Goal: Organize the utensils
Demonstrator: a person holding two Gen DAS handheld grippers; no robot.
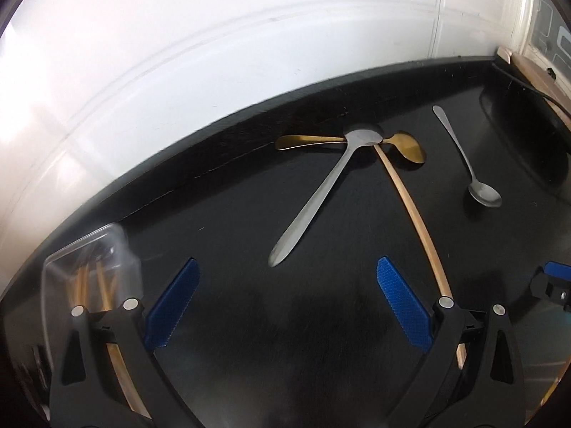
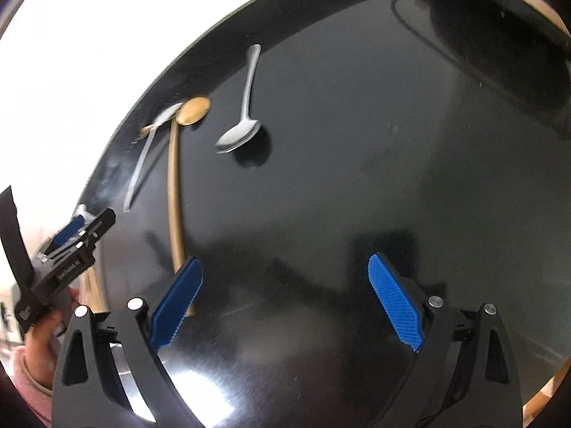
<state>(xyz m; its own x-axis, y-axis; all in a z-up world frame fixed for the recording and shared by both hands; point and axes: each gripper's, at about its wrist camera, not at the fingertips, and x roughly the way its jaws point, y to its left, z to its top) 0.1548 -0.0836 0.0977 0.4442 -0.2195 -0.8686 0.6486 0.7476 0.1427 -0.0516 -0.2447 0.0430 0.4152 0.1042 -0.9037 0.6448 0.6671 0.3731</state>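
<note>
Table (image 1: 249,303): glossy black top, faint scratches, soft reflections of overhead light. Behind its far edge, white wall (image 1: 214,35) with shallow panel lines, brightly lit, glare at left. Black cable (image 1: 528,87) runs along the far right corner beside a pale wooden strip (image 1: 524,64).

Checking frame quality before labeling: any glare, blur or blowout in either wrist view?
Left wrist: white wall blown out at left; clear container smeared by blur; silver spoon sharp. Right wrist: wall overexposed at upper left, broad sheen on the black table, left gripper blurred; fisheye bends the table edge in both.
</note>
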